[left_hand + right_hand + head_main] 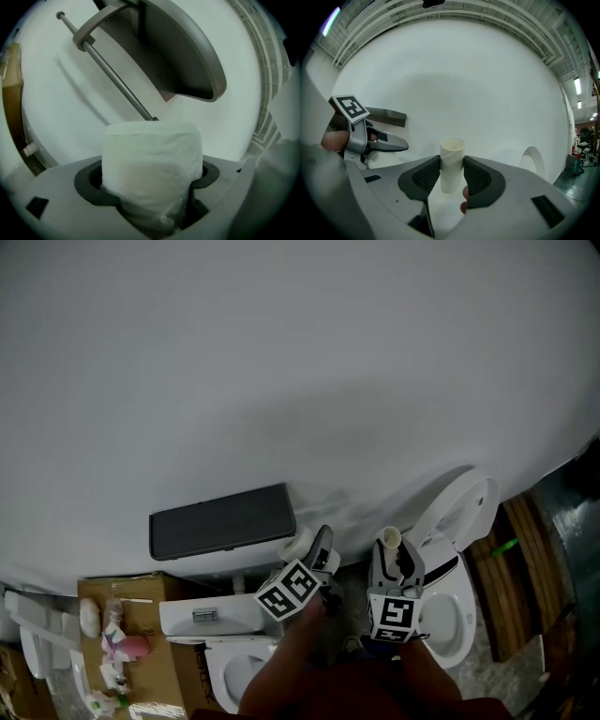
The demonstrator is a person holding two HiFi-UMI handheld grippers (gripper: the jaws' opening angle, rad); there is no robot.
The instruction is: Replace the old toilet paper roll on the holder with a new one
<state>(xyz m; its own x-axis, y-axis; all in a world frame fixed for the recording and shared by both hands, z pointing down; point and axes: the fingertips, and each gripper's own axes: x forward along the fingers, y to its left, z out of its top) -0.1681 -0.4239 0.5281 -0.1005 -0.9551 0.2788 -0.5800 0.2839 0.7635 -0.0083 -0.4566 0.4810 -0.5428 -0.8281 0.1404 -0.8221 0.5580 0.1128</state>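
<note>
While the person stands facing a white wall (281, 362), the left gripper (149, 180) holds a new toilet paper roll (152, 154), its dark pads (89, 183) pressed against the roll's soft white sides. Directly ahead of it hangs the wall-mounted holder (183, 51), a dark grey hood over a bare metal rod (112, 75). The rod slants down from the upper left, and its near end meets the roll's top edge in the left gripper view; whether the two touch cannot be told.

To the right, the right gripper (451, 176) clamps the old roll's empty cardboard tube (452, 152) upright between its ribbed pads (423, 177), with the jaws set narrow on it. A fingertip (464, 192) shows just below the tube. The tube is well away from the holder.

From the head view, a white toilet (455, 610) with its lid (464, 507) raised stands below and to the right of the grippers. A second toilet (230, 667) sits at lower left beside a cardboard box (141, 601) bearing small items, one of them pink (133, 646).

Each gripper's cube (291, 592) carries black-and-white square markers without words. Print on the box's side is too small to read.
</note>
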